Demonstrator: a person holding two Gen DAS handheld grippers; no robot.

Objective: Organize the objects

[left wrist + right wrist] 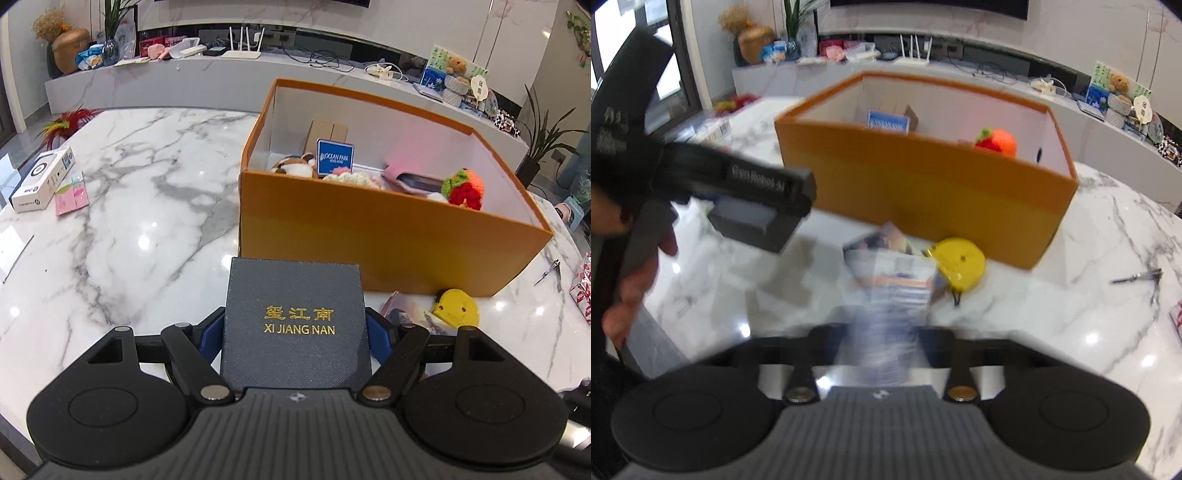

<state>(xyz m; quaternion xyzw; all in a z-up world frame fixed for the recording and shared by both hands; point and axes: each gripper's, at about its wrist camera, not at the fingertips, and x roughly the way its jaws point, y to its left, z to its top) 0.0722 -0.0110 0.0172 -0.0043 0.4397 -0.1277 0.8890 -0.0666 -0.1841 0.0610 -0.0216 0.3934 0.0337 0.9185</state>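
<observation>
My left gripper (295, 325) is shut on a dark grey gift box (295, 325) with gold "XI JIANG NAN" lettering, held above the marble table in front of the open orange box (388, 236). The right wrist view shows that grey box (753, 225) held left of the orange box (923, 184). My right gripper (882, 343) is shut on a blurred card or booklet (890, 288) above the table. A yellow round toy (960, 264) lies beside it, next to the orange box; it also shows in the left wrist view (456, 306).
The orange box holds plush toys, a blue Ocean Park card (335, 157), a pink case and a crocheted strawberry (465, 188). A white carton (42, 177) and pink notes lie at the far left. Nail clippers (1141, 277) lie on the table at the right. A cluttered counter runs behind.
</observation>
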